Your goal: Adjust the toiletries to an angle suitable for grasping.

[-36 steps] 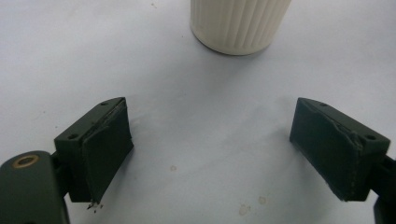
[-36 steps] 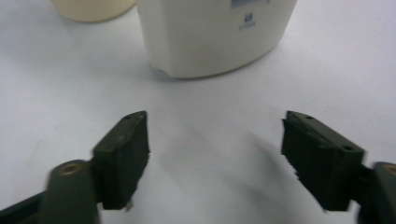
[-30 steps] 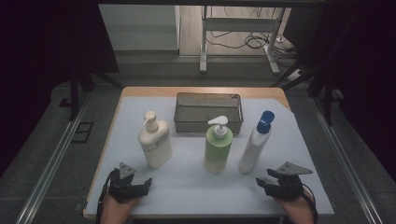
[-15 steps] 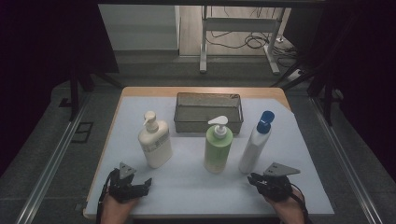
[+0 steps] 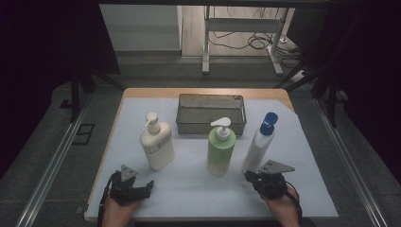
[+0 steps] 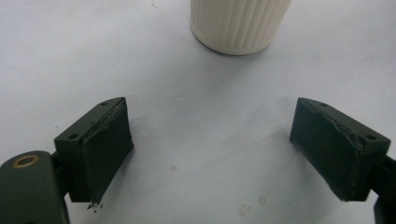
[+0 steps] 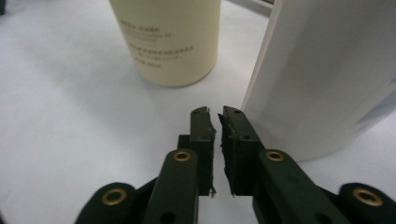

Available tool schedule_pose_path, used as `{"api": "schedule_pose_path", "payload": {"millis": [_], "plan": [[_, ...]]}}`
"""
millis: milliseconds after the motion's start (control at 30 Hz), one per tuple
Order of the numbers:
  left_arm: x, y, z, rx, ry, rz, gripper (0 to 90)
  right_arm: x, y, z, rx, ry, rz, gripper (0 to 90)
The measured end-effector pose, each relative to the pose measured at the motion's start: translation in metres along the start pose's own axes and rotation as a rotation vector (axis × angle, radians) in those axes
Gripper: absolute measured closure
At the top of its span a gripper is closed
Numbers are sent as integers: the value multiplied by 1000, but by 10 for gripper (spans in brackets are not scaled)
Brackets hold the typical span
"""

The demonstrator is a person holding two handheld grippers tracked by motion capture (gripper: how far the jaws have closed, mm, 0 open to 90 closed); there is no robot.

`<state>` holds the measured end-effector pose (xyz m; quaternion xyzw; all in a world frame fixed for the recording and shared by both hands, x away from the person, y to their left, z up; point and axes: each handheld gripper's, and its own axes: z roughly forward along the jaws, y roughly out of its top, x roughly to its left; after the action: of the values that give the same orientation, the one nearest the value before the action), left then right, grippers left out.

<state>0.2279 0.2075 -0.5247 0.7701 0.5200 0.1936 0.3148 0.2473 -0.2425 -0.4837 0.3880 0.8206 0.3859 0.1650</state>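
Now I am seeing the right gripper with jaws that have just been closing to near contact, nothing between them, its tips just beside the base of the white bottle, which is standing right of the green pump bottle. My left gripper is resting spread wide, empty, near the cream pump bottle.

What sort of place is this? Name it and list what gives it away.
Probably a lab or recording workspace, not a home. A table under a white sheet stands between dark curtains; a metal frame and loose cables lie on the floor behind; three bottles and a mesh basket are set out like test props.
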Motion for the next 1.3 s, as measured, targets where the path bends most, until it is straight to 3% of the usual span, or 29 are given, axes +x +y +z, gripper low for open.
{"api": "schedule_pose_path", "payload": {"millis": [167, 500, 1033, 1300], "plan": [[0, 0, 0, 0, 0, 0, 121, 4, 7, 9, 0, -15, 4, 883], [0, 0, 0, 2, -1, 0, 121, 11, 13, 28, 21, -115, -16, 894], [0, 0, 0, 3, -1, 0, 121, 9, 8, 25, 31, -140, -6, 896], [0, 0, 0, 4, -2, 0, 121, 1, 4, 19, 34, -161, 2, 896]]}}
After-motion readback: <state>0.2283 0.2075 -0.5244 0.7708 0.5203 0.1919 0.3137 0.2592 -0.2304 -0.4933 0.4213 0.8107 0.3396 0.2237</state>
